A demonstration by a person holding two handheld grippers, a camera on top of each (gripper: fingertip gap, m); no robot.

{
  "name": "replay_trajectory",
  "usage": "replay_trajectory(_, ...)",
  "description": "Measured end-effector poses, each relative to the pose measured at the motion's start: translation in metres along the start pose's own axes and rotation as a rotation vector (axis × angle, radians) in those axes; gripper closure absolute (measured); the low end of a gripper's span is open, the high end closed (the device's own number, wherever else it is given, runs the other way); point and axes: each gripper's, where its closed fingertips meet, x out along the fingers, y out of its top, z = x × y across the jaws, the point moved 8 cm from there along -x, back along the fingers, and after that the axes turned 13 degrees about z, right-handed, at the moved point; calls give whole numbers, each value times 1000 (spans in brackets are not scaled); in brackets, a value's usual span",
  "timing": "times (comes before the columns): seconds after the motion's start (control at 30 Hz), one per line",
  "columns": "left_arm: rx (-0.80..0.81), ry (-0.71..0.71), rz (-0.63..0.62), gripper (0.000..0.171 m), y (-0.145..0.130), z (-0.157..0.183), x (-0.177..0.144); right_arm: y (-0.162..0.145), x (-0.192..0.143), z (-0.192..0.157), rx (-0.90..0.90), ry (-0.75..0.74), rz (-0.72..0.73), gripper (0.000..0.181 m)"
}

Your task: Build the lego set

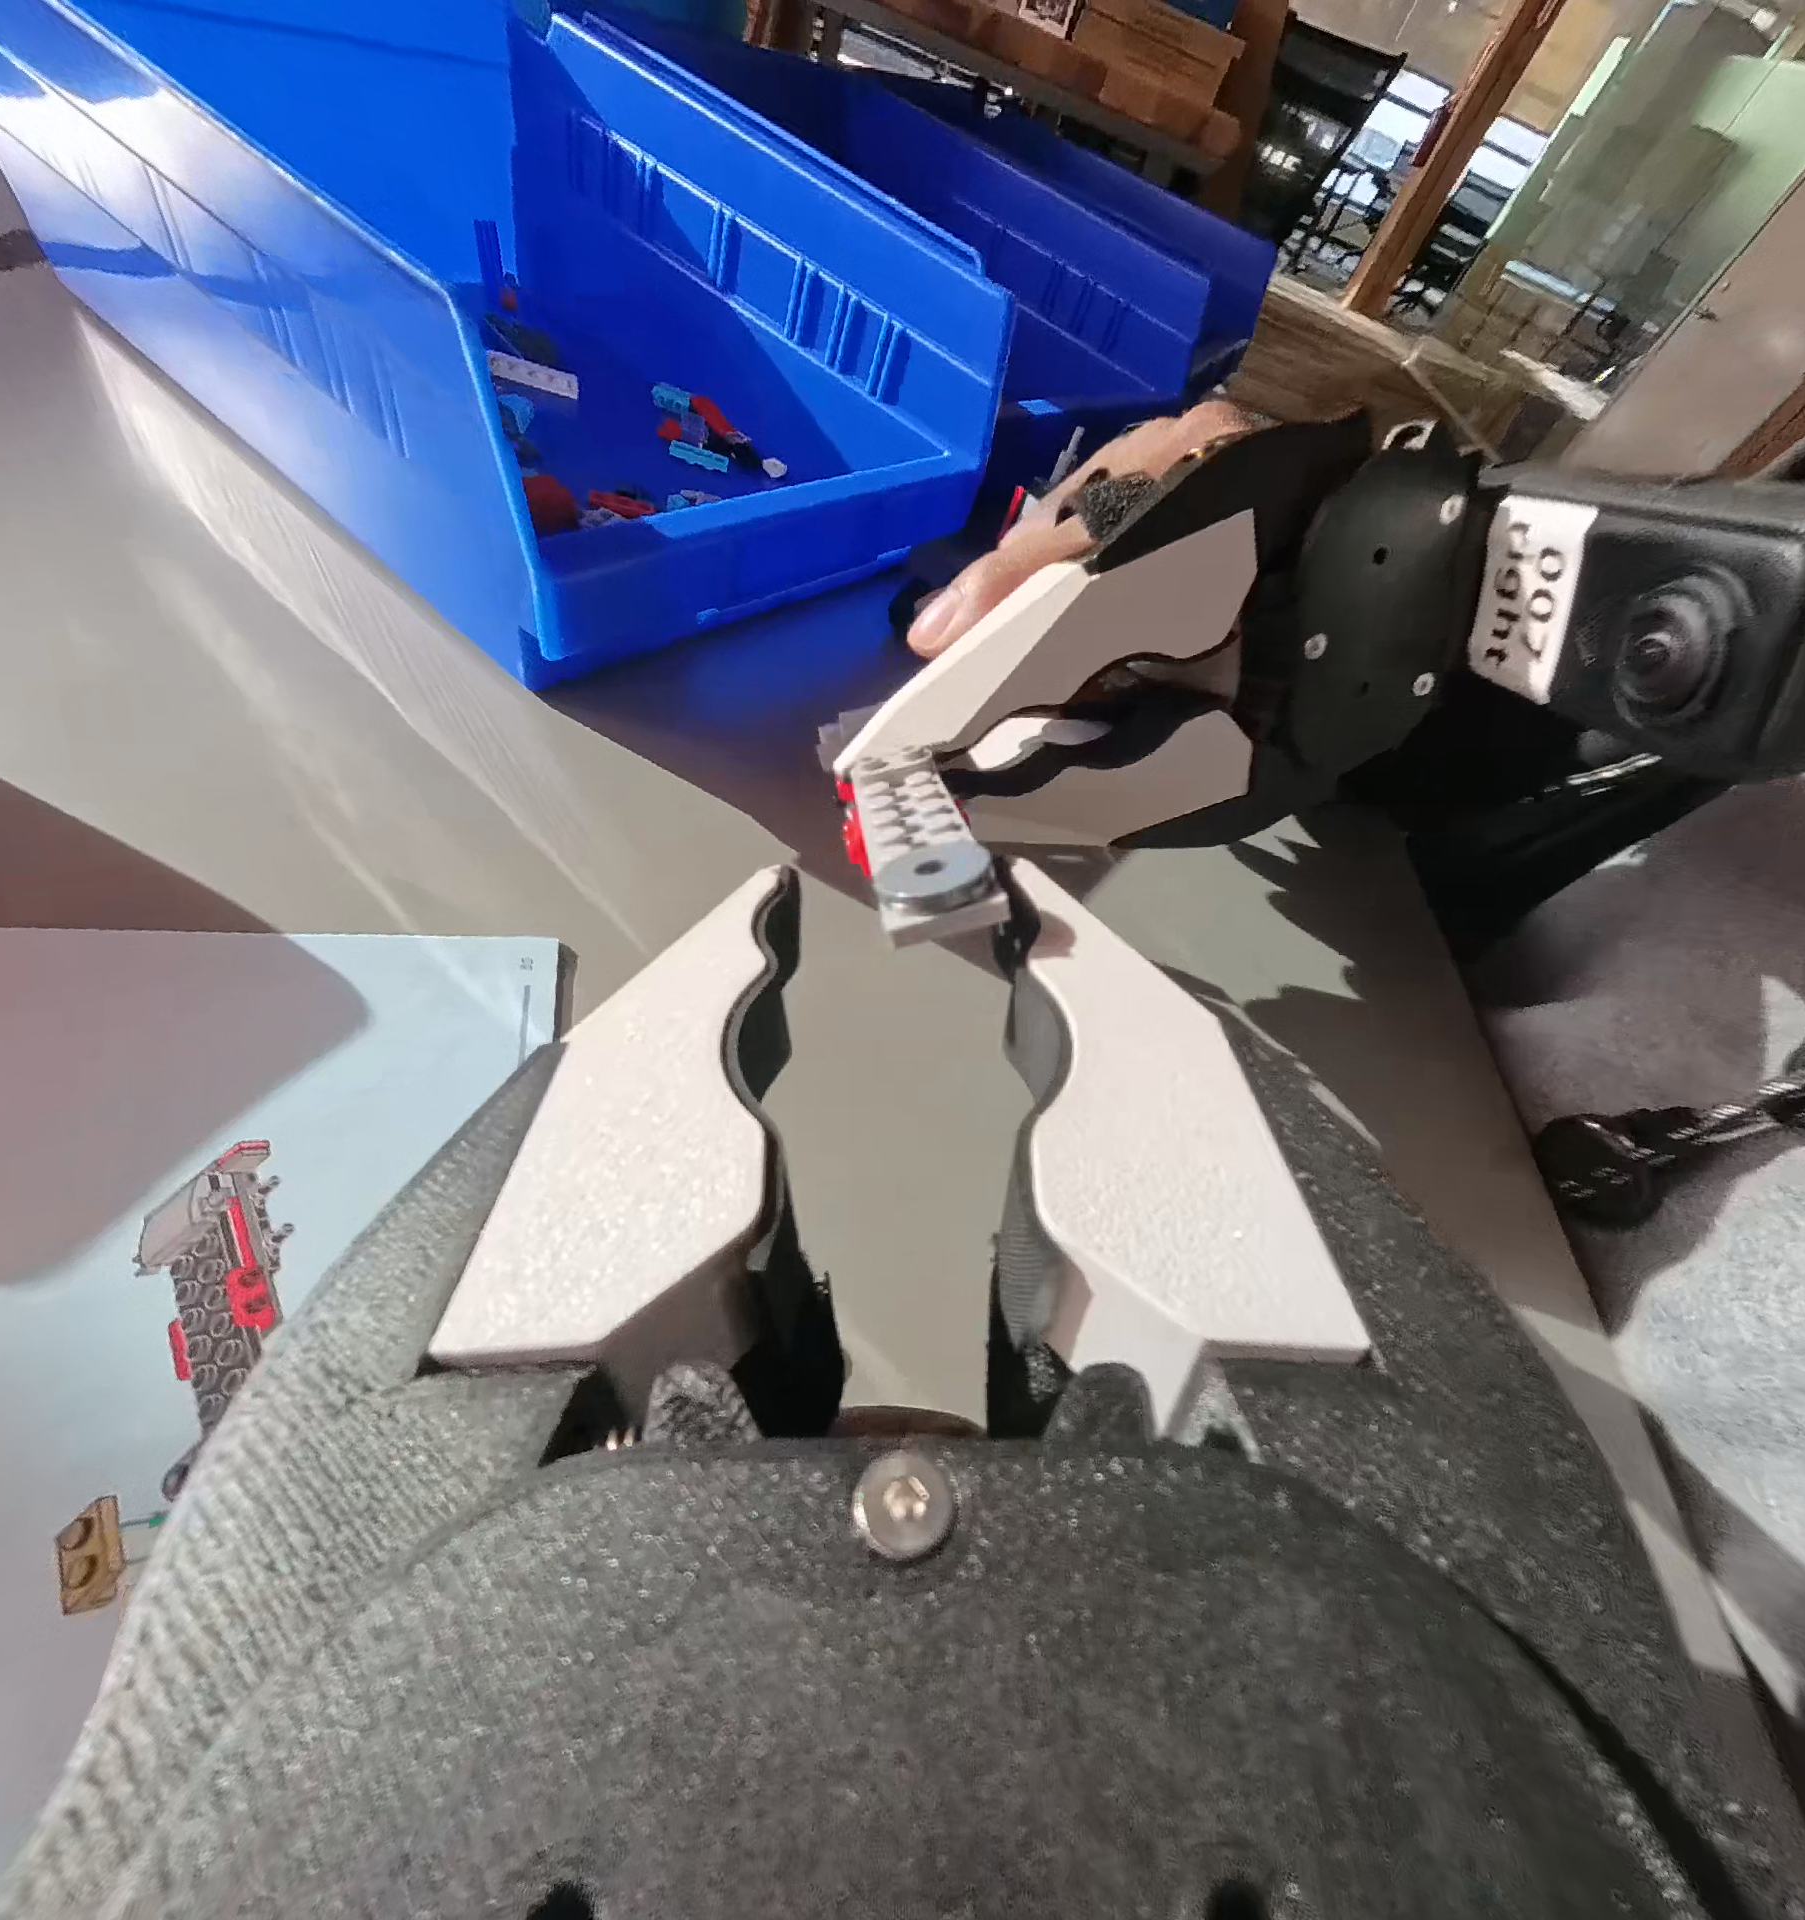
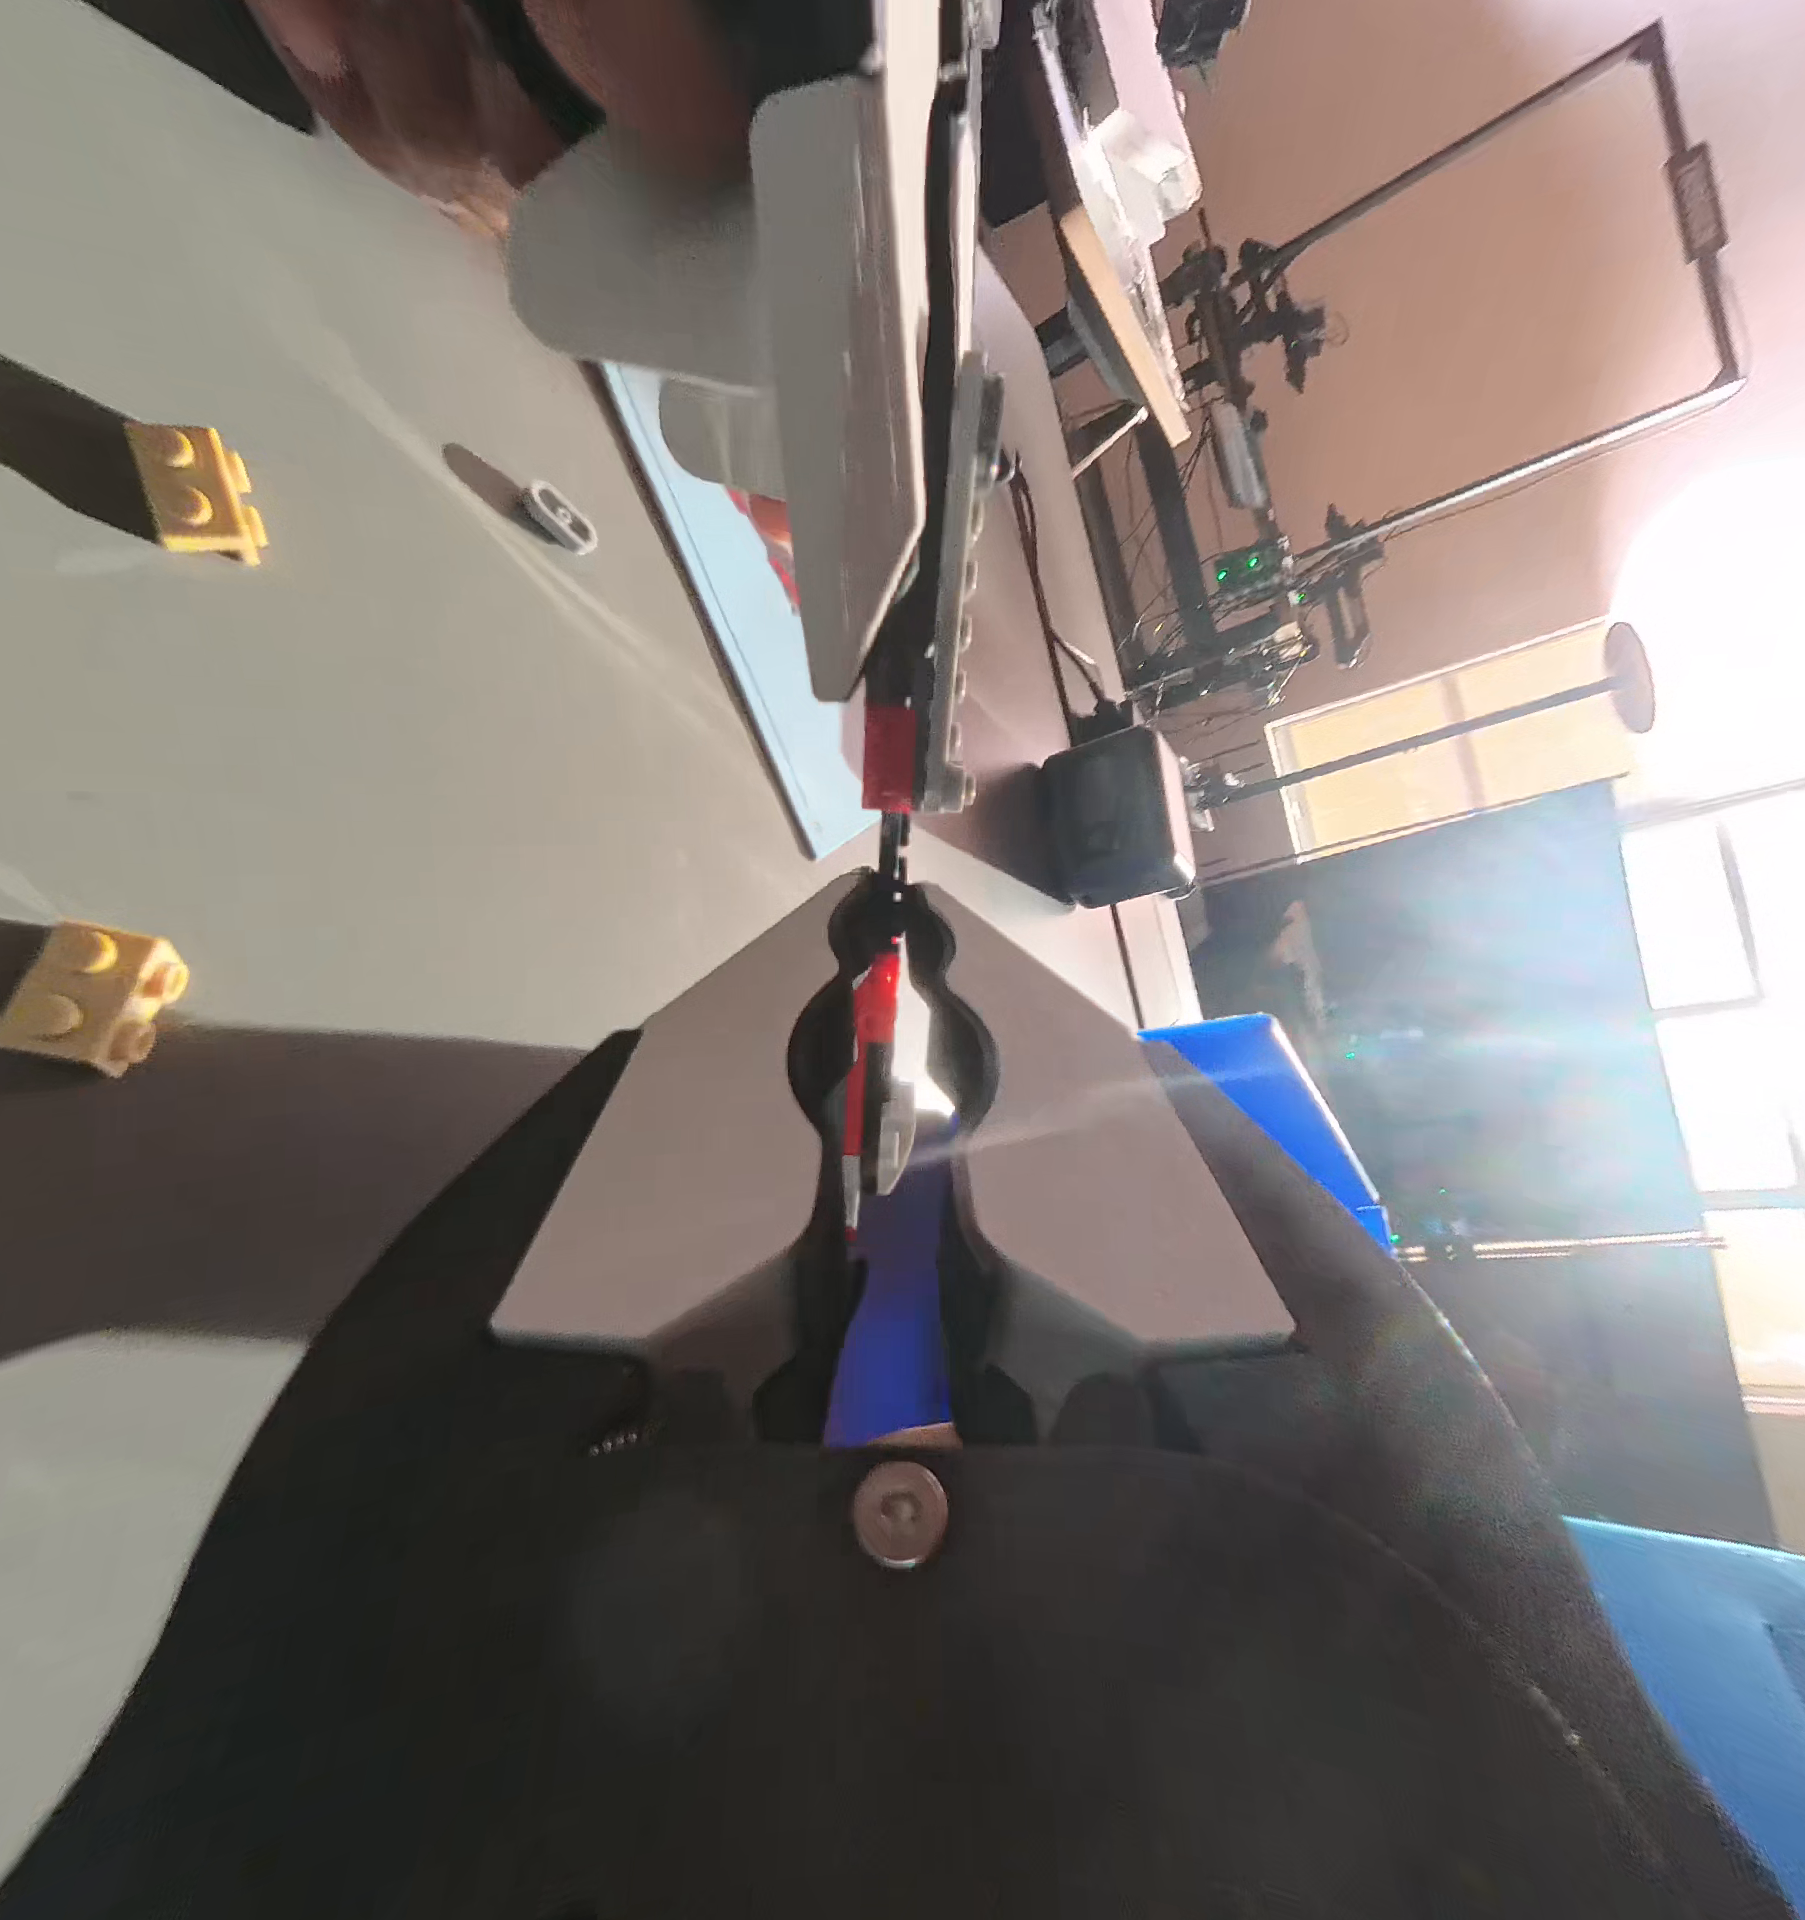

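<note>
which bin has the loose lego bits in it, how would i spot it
Start at the row of blue bins along the far side of the grey table. It is the nearest bin, its open front facing the grippers. Small red, light blue and grey pieces lie scattered on its floor.

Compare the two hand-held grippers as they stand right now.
The left hand-held gripper is open, fingers spread, gripping nothing; the right hand-held gripper is shut on the grey lego assembly. The left hand-held gripper points forward over the table, while the right hand-held gripper comes in from the side, carrying the assembly's free end to the left one's fingertips. Both have pale fingers with wavy dark inner pads.
</note>
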Motion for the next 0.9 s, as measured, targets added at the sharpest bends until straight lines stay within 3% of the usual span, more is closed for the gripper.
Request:
replay_trajectory(0.1,-145,-86,19,117,3,-1,-9,2,-3,1,-106,-32,41,175)
replay_trajectory(0.2,-391,-255,104,111,11,2,-21,6,-6,-1,-253,-52,94,171)
replay_trajectory(0.3,-511,-250,173,116,16,-6,-25,13,-9,-2,-383,-78,170,175)
replay_trajectory(0.4,-632,-292,161,122,14,-6,-20,20,-11,-4,-501,-112,235,174)
replay_trajectory(0.5,-666,-327,81,121,7,1,-9,25,-13,-7,-567,-123,298,174)
replay_trajectory(0.9,-738,-387,78,150,0,9,-2,29,-13,-6,-644,-155,395,174)
